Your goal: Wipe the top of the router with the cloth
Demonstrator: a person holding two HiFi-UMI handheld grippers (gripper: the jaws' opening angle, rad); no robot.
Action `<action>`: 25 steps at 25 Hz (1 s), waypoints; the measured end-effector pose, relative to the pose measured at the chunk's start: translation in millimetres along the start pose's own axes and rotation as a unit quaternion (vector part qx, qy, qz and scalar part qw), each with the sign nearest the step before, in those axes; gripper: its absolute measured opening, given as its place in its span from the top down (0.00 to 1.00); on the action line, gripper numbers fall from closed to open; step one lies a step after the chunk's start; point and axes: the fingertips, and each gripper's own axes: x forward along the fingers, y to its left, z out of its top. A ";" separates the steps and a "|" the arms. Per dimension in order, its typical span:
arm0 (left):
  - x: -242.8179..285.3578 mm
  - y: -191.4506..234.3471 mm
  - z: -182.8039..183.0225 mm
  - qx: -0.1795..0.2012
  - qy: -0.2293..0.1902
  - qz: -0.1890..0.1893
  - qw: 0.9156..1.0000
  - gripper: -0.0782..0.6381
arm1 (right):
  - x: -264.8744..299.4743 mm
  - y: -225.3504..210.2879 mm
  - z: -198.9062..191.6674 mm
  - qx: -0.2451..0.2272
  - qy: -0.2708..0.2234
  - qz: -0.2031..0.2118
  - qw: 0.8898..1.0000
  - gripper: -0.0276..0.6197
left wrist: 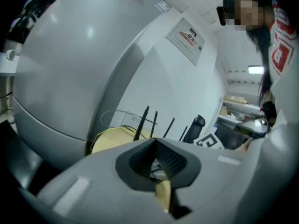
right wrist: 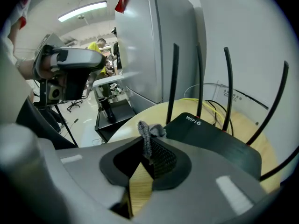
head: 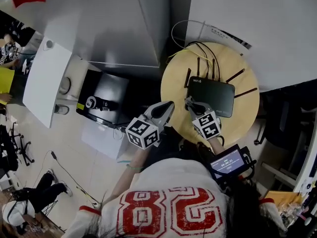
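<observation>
The right gripper (head: 191, 104) is pinching the crumpled grey cloth (right wrist: 148, 130) in its jaws at the flat black router's (head: 211, 95) near-left corner, likely readying a wipe, while the left gripper (head: 166, 108) is hovering aside to the left, jaws pressed together, empty.

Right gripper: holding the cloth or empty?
Shut on the cloth: in the right gripper view, the right gripper has the grey fabric pinched between its fingers, bunched end sticking up, router just beyond.
</observation>
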 end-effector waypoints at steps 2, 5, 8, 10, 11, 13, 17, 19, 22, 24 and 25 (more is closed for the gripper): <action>1.1 -4.9 -1.6 0.003 0.004 -0.010 1.000 0.89 | -3.8 14.2 -7.1 0.002 -0.002 0.005 1.000 0.89; 1.6 -11.1 -6.5 0.006 0.011 -0.023 1.000 0.89 | -7.7 28.7 -16.4 0.012 -0.005 0.004 1.000 0.89; 2.0 -18.4 -11.7 0.010 0.016 -0.032 0.999 0.89 | -13.1 35.2 -17.2 0.025 -0.008 -0.002 1.000 0.89; 1.5 -25.4 -15.5 0.010 0.018 -0.037 0.999 0.89 | -19.1 35.9 -17.5 0.025 -0.011 -0.007 1.000 0.89; 0.9 -28.6 -17.6 0.010 0.017 -0.038 0.999 0.89 | -22.4 35.5 -18.5 0.022 -0.014 -0.009 1.000 0.89; -0.1 -34.1 -21.4 0.009 0.015 -0.036 0.999 0.89 | -30.7 33.2 -20.7 0.021 -0.022 -0.014 0.999 0.89; 0.0 -48.8 -23.9 0.014 0.008 -0.033 0.999 0.89 | -51.0 22.8 -28.3 0.040 -0.038 -0.030 0.998 0.89; -4.0 -58.3 -26.6 0.014 0.005 -0.028 1.000 0.89 | -60.4 21.5 -33.6 0.048 -0.043 -0.033 0.997 0.89; -16.5 -70.6 -39.1 0.015 0.015 -0.018 1.000 0.89 | -68.0 27.5 -40.6 0.063 -0.051 -0.031 0.996 0.89; -24.6 -76.9 -49.4 0.016 0.025 -0.014 0.999 0.89 | -69.9 32.4 -43.7 0.071 -0.057 -0.029 0.995 0.89; -27.9 -79.0 -53.2 0.016 0.028 -0.012 0.999 0.89 | -70.4 34.4 -44.5 0.073 -0.058 -0.028 0.995 0.89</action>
